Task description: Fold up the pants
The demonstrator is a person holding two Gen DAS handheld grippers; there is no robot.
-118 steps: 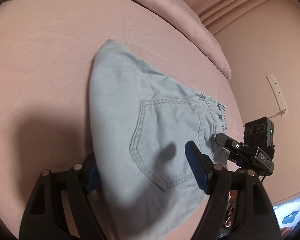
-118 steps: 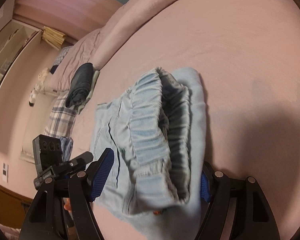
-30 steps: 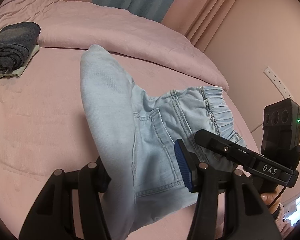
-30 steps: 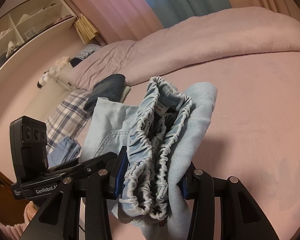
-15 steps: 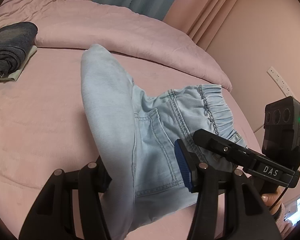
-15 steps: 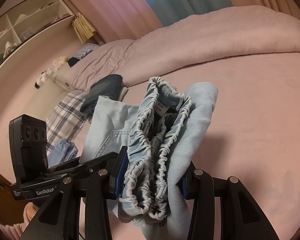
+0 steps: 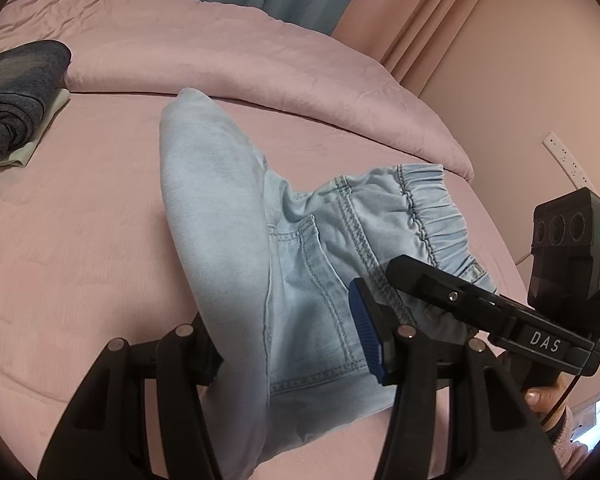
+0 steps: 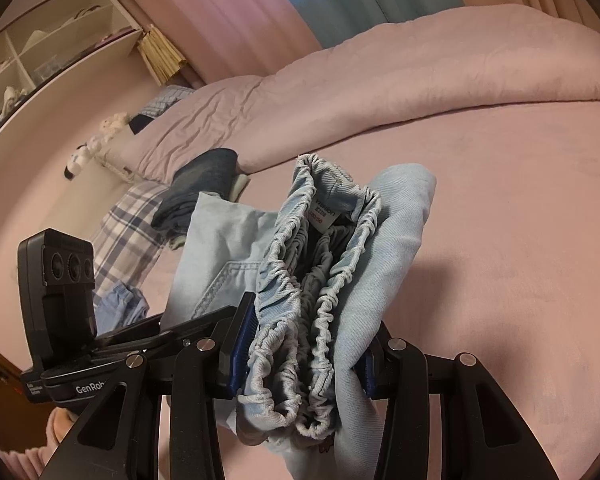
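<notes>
The light blue denim pants [image 7: 236, 240] hang folded above the pink bed [image 7: 80, 240], pinched at both ends. The left hand-held gripper [image 7: 288, 344] clamps the folded edge near the back pocket, its blue pad pressed against the cloth. The right hand-held gripper [image 8: 300, 356] squeezes the bunched elastic waistband [image 8: 320, 264], with a white size label showing inside the opening. In the left wrist view the other gripper's black body, marked DAS, crosses the lower right and covers part of the waistband. A rolled pink duvet [image 7: 240, 52] lies across the far side of the bed. At the far left sits a stack of folded dark clothes [image 7: 16, 92] on a pale green piece. The right wrist view shows a plaid cloth [image 8: 128, 236] beside that stack, a small blue garment [image 8: 120, 304] nearer the camera, a stuffed toy [image 8: 88, 152] against the wall and open shelves [image 8: 40, 64] above. Blue and pink curtains [image 8: 340, 0] hang behind the bed. A white power strip [image 7: 566, 160] is fixed to the wall on the right.
</notes>
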